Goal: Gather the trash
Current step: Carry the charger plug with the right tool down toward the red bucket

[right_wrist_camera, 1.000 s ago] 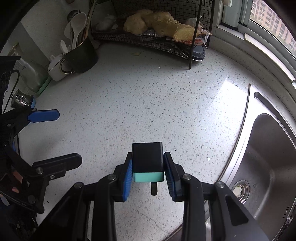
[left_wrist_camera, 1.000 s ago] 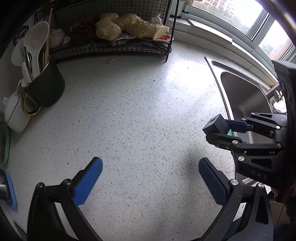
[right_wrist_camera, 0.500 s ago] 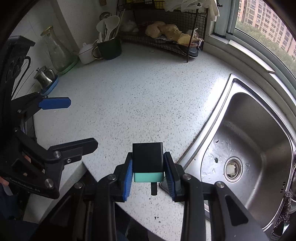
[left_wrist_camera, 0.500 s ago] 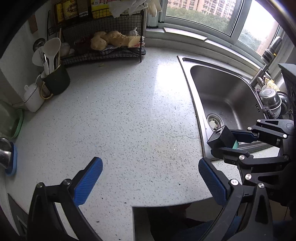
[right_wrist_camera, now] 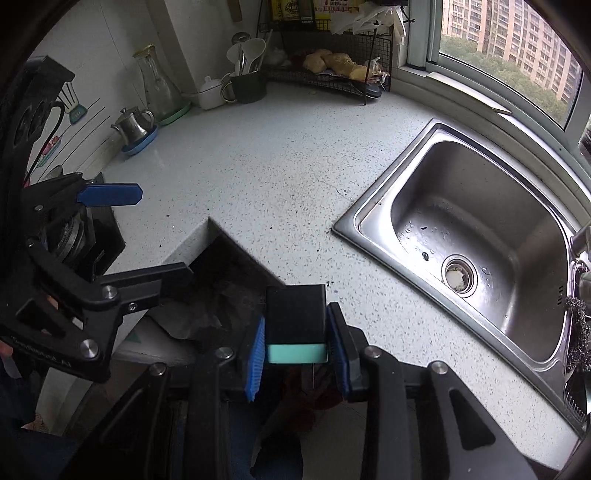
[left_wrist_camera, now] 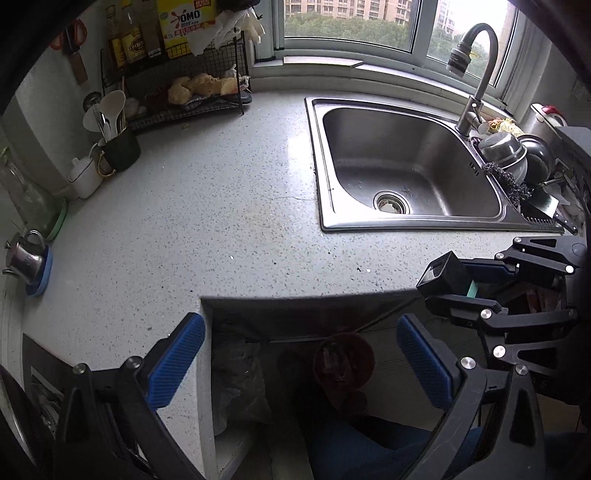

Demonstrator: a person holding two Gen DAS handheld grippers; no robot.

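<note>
The sink (left_wrist_camera: 402,173) is set into the table (left_wrist_camera: 207,221) ahead and right of the left tool (left_wrist_camera: 299,363). The wire rack (left_wrist_camera: 192,99) is placed far ahead, left of the sink. The right tool (left_wrist_camera: 448,291) is found right of the left one, past the table's edge.

Yellow box (left_wrist_camera: 185,27) on the top shelf of the wire rack (left_wrist_camera: 177,107): "OMO" in a red and blue splash.
Smaller print below it: not readable.
Bottle labels (left_wrist_camera: 135,46) beside the box: too blurred to read.
</note>
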